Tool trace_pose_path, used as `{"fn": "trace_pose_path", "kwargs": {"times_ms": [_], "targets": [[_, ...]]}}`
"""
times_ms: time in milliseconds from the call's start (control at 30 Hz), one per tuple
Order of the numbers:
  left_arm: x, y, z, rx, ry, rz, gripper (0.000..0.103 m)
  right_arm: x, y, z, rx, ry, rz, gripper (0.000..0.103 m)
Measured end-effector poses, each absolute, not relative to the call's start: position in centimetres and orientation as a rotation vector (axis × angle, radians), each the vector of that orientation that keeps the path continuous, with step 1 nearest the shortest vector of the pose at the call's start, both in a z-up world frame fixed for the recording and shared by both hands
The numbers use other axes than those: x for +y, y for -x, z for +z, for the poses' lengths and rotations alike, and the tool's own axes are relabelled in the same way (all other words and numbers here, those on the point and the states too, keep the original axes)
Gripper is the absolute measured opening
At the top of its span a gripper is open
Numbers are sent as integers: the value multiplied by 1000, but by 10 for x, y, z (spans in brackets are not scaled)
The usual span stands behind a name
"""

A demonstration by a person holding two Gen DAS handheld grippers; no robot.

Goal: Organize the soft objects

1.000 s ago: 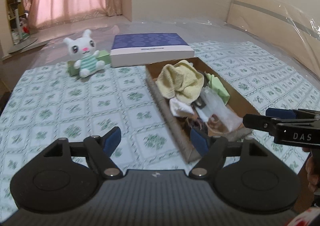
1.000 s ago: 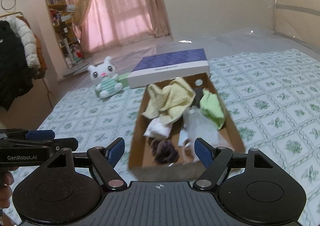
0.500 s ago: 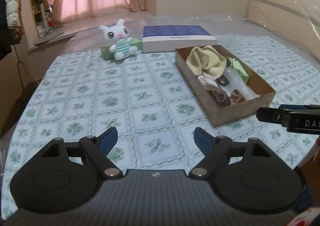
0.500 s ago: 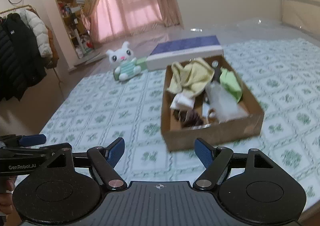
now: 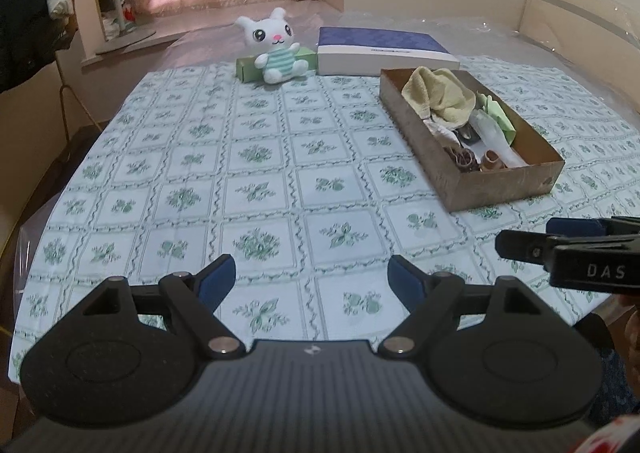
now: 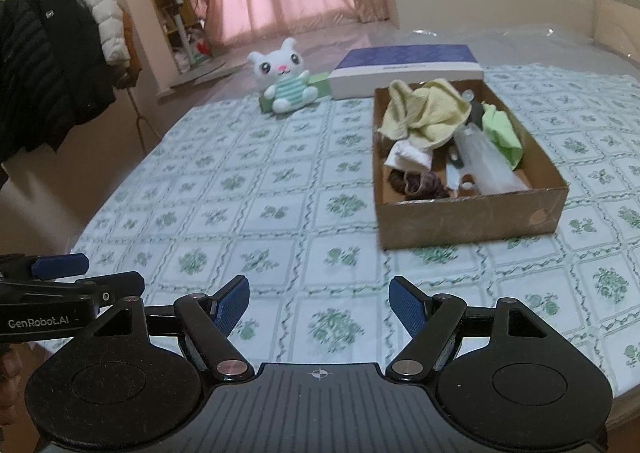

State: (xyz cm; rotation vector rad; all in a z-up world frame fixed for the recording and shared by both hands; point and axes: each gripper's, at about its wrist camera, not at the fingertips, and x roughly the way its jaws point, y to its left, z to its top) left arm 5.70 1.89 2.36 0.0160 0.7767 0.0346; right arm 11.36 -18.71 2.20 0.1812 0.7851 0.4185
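Observation:
A brown cardboard box [image 5: 500, 183] [image 6: 472, 221] sits on the patterned cloth at the right. It holds a yellow towel [image 5: 438, 97] [image 6: 428, 113], a green cloth [image 6: 502, 131], a white cloth [image 6: 408, 155], a brown scrunchie [image 6: 420, 183] and clear plastic. A white plush rabbit [image 5: 276, 49] [image 6: 286, 79] sits at the far side against a green box. My left gripper [image 5: 311, 277] is open and empty, low over the near cloth. My right gripper [image 6: 319, 301] is open and empty, near of the box.
A blue and white flat box [image 5: 384, 51] [image 6: 408, 67] lies behind the cardboard box. The floral cloth [image 5: 256, 189] covers the bed. Jackets [image 6: 48, 61] hang at the left. A headboard under plastic [image 5: 580, 13] stands at the right.
Both grippers have pulled back from the cardboard box toward the near edge of the bed. The box now lies farther away. Both stay open and empty.

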Motion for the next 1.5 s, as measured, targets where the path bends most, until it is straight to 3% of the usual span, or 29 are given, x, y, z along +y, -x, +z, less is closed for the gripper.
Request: {"fn": "trace_pose_path", "kwargs": {"times_ms": [1500], "targets": [[24, -55, 10, 811, -4, 46, 82, -169, -114, 3, 858, -153, 459, 77]]}}
